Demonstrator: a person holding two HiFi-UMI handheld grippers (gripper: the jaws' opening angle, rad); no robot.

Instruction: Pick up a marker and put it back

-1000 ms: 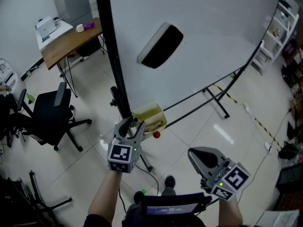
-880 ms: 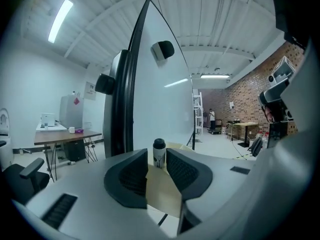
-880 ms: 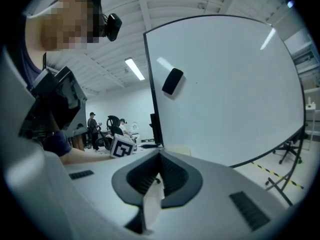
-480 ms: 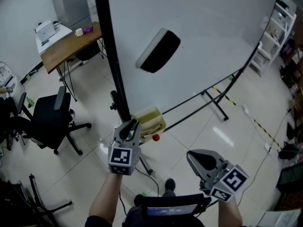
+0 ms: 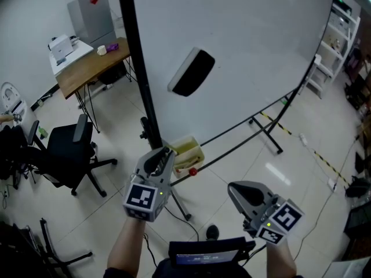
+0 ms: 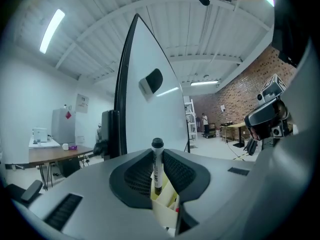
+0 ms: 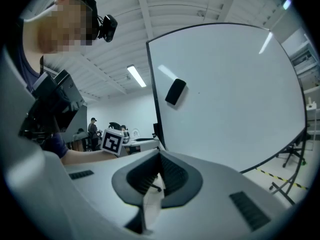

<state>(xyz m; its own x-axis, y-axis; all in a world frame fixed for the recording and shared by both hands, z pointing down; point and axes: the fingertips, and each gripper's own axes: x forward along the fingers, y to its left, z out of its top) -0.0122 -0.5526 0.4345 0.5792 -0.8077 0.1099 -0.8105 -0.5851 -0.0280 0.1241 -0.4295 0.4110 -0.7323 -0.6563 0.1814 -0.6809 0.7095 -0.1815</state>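
From the head view, the left gripper (image 5: 163, 154) is held at the foot of the whiteboard (image 5: 249, 51), its tip just beside the cream-yellow holder (image 5: 186, 150) on the board's black stand. The right gripper (image 5: 239, 190) sits well apart to the right, over bare floor. A black eraser (image 5: 191, 72) clings to the board.

In the left gripper view, the fingers (image 6: 137, 176) have just been closing and now clench the marker (image 6: 157, 169). It stands upright between them, black cap on top, its lower end against the holder (image 6: 165, 206) just beneath. Whether it has come clear of the holder I cannot tell.

In the right gripper view, the fingers (image 7: 145, 176) are pressed together at their tips with nothing between them, pointed toward the whiteboard (image 7: 235, 99) and its eraser (image 7: 175, 91).
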